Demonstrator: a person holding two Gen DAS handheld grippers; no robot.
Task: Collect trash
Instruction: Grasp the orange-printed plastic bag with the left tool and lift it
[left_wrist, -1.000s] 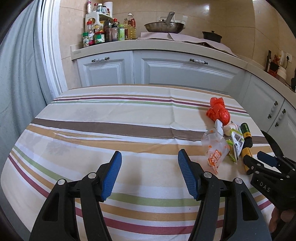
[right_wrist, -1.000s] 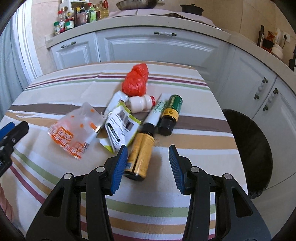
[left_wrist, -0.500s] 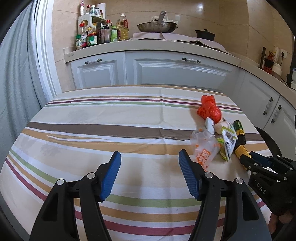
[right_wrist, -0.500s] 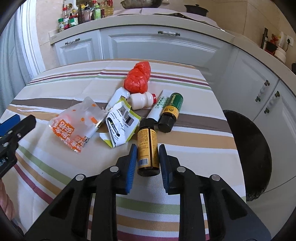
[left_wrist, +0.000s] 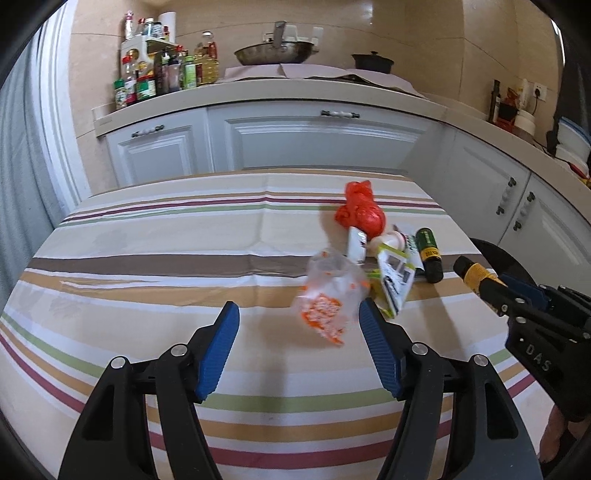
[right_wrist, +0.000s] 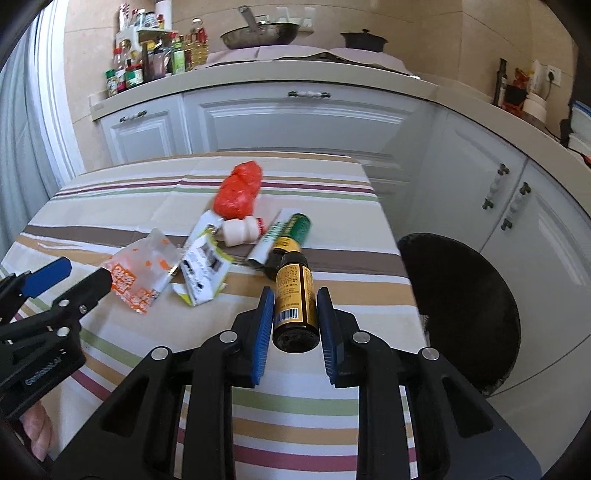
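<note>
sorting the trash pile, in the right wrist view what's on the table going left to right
orange-printed clear bag → white and green wrapper → small white bottle → green-label bottle

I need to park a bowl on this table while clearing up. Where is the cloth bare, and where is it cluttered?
The striped tablecloth is bare across its whole left side, from the far edge to the near edge. It is crowded on the right: the red bag, clear wrapper and green bottle lie bunched together.
</note>
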